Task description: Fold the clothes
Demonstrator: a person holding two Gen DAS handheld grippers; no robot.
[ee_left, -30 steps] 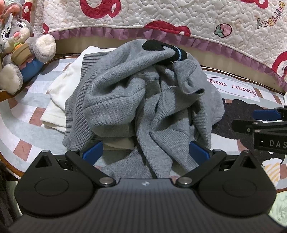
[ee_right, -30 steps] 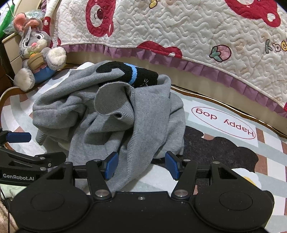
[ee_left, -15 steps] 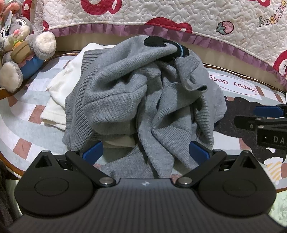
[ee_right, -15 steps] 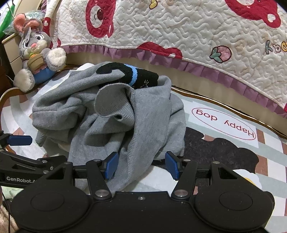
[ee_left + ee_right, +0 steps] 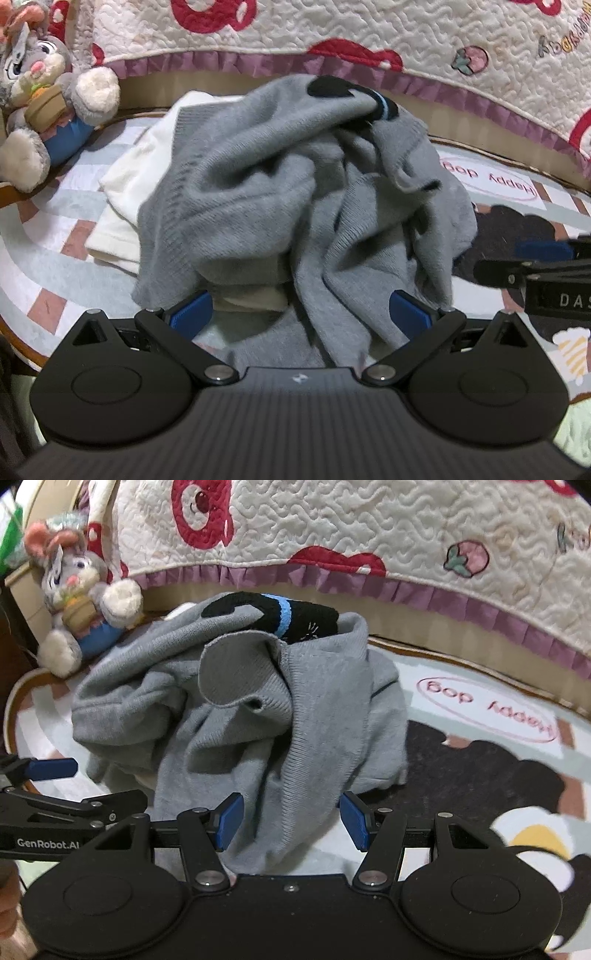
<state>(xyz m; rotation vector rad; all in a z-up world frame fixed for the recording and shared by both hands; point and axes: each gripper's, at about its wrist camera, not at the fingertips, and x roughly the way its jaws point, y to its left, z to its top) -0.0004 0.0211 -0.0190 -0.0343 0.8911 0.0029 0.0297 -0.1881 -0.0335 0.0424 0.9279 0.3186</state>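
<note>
Facing you at twelve o'clock hangs the quilted bedspread, cream with red motifs and a purple frill. Below it lies the patterned rug, lettered "Happy dog" at two o'clock in the right wrist view. The grey sweater sits crumpled at the centre of the rug, heaped over a cream garment that shows at its nine o'clock side; a black-and-blue patch crowns the heap. A plush rabbit leans at ten o'clock. Your left gripper stands wide apart, sweater cloth lying between its blue pads, unpinched. Your right gripper likewise stands parted, a grey fold between its pads, not clamped.
</note>
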